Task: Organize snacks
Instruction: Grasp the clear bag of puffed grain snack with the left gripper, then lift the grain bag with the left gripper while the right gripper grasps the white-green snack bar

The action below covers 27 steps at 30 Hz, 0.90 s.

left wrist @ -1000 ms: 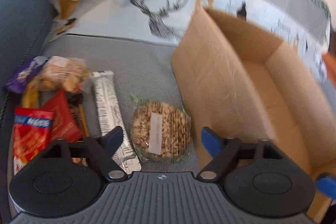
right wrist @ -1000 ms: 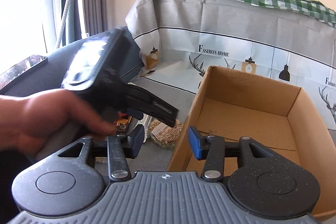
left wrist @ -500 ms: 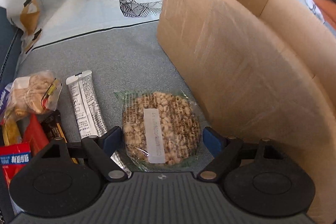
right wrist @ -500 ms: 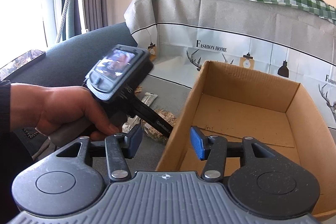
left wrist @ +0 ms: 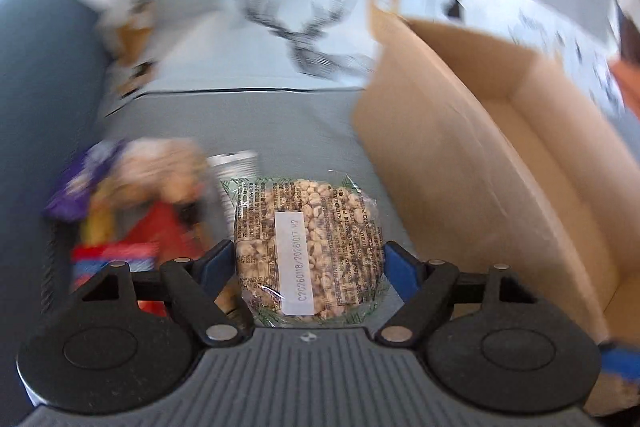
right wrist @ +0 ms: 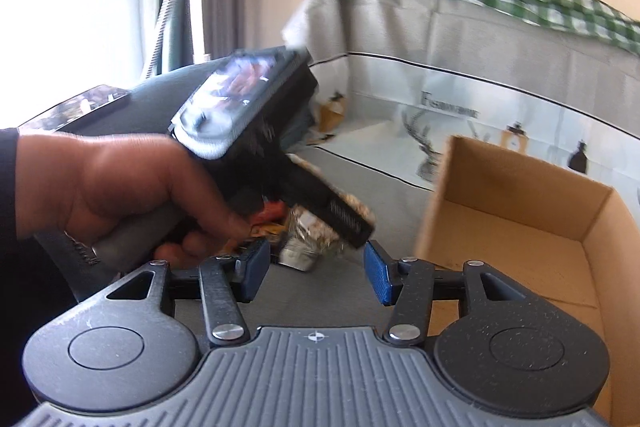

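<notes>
While the grey couch seat (left wrist: 304,123) is lying under everything, the left gripper (left wrist: 306,263) is squeezing a round puffed-grain cake (left wrist: 308,247) in clear wrap; the right gripper (right wrist: 312,277) is hanging apart beside the cardboard box (right wrist: 516,211).

My left gripper (left wrist: 306,265) has its 2 blue pads (left wrist: 396,273) pressed against the sides of a round puffed-grain cake (left wrist: 306,247), with my left hand (right wrist: 120,187) wrapped around its handle. My right gripper (right wrist: 316,277) has its jaws spread with nothing between them.
</notes>
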Tool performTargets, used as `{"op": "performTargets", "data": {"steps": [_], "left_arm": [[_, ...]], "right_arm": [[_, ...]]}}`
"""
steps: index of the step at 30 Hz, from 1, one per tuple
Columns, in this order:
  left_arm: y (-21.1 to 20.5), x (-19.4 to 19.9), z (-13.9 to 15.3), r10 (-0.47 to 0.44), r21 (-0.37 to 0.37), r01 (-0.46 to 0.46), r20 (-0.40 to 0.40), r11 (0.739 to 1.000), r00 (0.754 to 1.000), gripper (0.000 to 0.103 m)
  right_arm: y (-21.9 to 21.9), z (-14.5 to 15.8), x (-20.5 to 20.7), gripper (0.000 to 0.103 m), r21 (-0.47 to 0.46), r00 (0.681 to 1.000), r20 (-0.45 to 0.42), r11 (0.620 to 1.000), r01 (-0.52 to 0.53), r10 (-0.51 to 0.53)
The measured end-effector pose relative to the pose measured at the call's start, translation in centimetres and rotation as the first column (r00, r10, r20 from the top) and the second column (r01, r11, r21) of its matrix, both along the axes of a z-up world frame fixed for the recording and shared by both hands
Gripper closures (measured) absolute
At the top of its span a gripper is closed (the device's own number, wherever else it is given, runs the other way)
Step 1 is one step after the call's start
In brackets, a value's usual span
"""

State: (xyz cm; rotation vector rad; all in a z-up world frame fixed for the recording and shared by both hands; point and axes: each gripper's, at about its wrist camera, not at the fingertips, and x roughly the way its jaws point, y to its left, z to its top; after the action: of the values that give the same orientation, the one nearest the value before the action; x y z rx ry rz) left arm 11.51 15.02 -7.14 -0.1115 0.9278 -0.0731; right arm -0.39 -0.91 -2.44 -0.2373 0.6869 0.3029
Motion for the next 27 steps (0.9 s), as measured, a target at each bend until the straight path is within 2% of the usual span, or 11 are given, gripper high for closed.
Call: {"op": "performTargets", "data": {"steps": [3,8,10,11,12,13,14,15,17,20,27], "left_arm": [[2.8,-2.4,1.6,0.095,-0.076,-0.094,0.017,0.993,0.995,0.019],[6.0,-7.1,3.6,0.238,-0.162,-0.23,0.037,0.96,0.97,0.019],[6.5,-8.6,4.3,0.267,-0.185,-0.255,0.048,0.949,0.962,0.019],[6.5,-9.2,4.7,0.273,-0.201,-0.255,0.067,0.946,0.96,0.019],[6.7,-9.4,5.0,0.278,-0.204,-0.256,0.089,0.945,0.956,0.019],[6.7,-9.9,5.4,0.281,-0.201,-0.256,0.106,0.946,0.954,0.019],[6.7,-10.3,5.6,0.282,-0.198,-0.255,0.12,0.946,0.952,0.019],[6.7,-10.8,5.9,0.282,-0.199,-0.252,0.136,0.947,0.95,0.019],[7.1,-11.5,6.3,0.285,-0.208,-0.25,0.158,0.946,0.945,0.019],[7.7,-11.5,6.0,0.295,-0.22,-0.259,0.147,0.94,0.944,0.019],[7.2,-11.0,5.8,0.269,-0.209,-0.236,0.147,0.949,0.952,0.019]], "right_arm": [[1.5,-0.1,-0.2,0.061,0.003,0.999,-0.008,0.999,-0.051,0.051],[3.7,-1.7,0.6,0.061,-0.007,0.99,-0.079,0.993,-0.118,0.117],[5.1,-2.9,1.2,0.06,-0.021,0.983,-0.118,0.99,-0.143,0.139],[5.9,-3.4,1.5,0.055,-0.029,0.979,-0.132,0.987,-0.16,0.155],[6.6,-4.0,1.8,0.043,-0.035,0.976,-0.144,0.984,-0.173,0.166],[7.3,-4.5,2.2,0.035,-0.038,0.972,-0.159,0.983,-0.182,0.174],[8.0,-5.1,2.4,0.02,-0.043,0.97,-0.169,0.982,-0.186,0.177],[8.6,-5.6,2.5,0.011,-0.048,0.969,-0.175,0.982,-0.184,0.173],[9.6,-6.6,3.1,0.009,-0.053,0.967,-0.186,0.981,-0.187,0.175],[10.8,-7.9,3.5,0.008,-0.095,0.958,-0.19,0.967,-0.238,0.217],[12.5,-10.8,4.4,0.007,-0.219,0.905,-0.179,0.881,-0.419,0.386]]}}
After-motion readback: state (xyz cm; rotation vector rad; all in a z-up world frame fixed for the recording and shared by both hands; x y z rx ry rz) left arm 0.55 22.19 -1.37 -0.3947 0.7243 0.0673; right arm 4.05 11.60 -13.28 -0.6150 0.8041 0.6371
